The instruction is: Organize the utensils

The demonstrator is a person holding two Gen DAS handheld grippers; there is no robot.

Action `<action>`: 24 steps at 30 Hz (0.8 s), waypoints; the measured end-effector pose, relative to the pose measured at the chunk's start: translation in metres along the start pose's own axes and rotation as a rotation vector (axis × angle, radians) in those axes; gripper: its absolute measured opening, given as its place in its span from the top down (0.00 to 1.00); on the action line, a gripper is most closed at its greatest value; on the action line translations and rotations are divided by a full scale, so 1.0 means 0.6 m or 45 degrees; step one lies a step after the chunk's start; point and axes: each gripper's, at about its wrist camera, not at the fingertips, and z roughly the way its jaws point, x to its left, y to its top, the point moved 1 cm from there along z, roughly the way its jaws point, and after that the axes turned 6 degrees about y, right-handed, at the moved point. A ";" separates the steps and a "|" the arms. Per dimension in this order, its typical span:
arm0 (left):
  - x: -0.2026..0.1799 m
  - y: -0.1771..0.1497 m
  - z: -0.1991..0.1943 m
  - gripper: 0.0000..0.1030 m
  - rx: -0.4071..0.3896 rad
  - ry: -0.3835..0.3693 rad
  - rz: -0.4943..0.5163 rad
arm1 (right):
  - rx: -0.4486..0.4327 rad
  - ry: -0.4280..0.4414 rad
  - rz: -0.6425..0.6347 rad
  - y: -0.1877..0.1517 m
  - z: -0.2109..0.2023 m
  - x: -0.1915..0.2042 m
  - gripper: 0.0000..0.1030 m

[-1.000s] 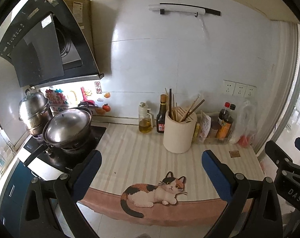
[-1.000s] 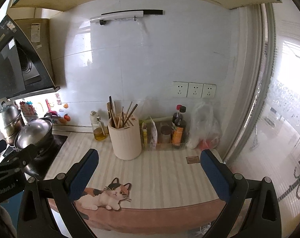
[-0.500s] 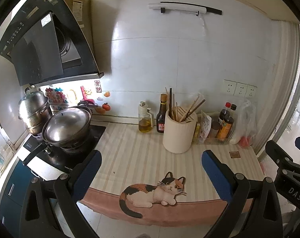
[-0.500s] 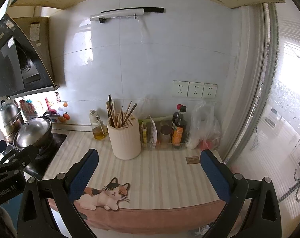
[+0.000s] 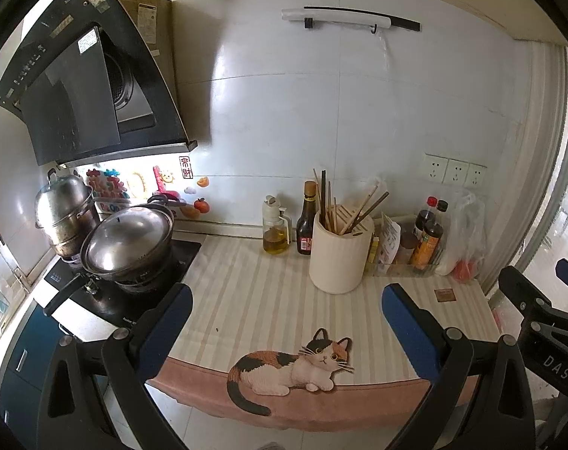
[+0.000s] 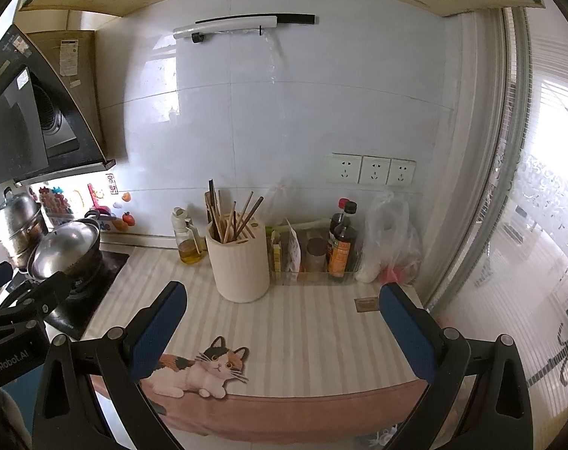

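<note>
Left wrist view: the striped counter mat (image 5: 269, 300) is bounded at the front by a pink hem printed with a cat (image 5: 295, 367), at the back by the white tiled wall, on one side by the black stove (image 5: 164, 262) carrying a lidded wok (image 5: 128, 238), and on the other by a window frame. A broad strip of bare mat is seen between the front hem and the cream utensil holder (image 5: 340, 258), which stands upright toward the back of the counter with chopsticks (image 5: 353, 206) leaning out of it. An oil bottle (image 5: 274, 230) and a dark sauce bottle (image 5: 307, 225) are set just beside the holder on the stove side; a clear tray of condiment bottles (image 5: 407, 258) is set just beside it on the window side. A small brown tile (image 5: 445, 295) lies flat near the window-side edge.

The left gripper (image 5: 284, 326) is held in front of the counter edge with its blue pads spread wide, nothing between them and nothing touched. In the right wrist view the right gripper (image 6: 282, 328) is likewise spread wide and empty, with the utensil holder (image 6: 241, 262) seen beyond the gap between the fingers, well apart from both pads.
</note>
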 end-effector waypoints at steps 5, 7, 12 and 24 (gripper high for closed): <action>0.000 0.002 0.001 0.00 0.005 -0.003 0.002 | 0.000 0.001 0.000 0.003 0.000 0.003 0.00; 0.000 0.002 0.003 0.00 0.008 -0.004 0.002 | 0.000 0.003 0.001 0.003 0.000 0.003 0.00; 0.001 0.003 0.005 0.00 0.008 -0.002 0.001 | 0.004 0.010 0.001 0.008 0.005 0.005 0.00; 0.004 0.006 0.010 0.00 0.005 0.005 -0.004 | -0.002 0.013 0.004 0.015 0.010 0.007 0.00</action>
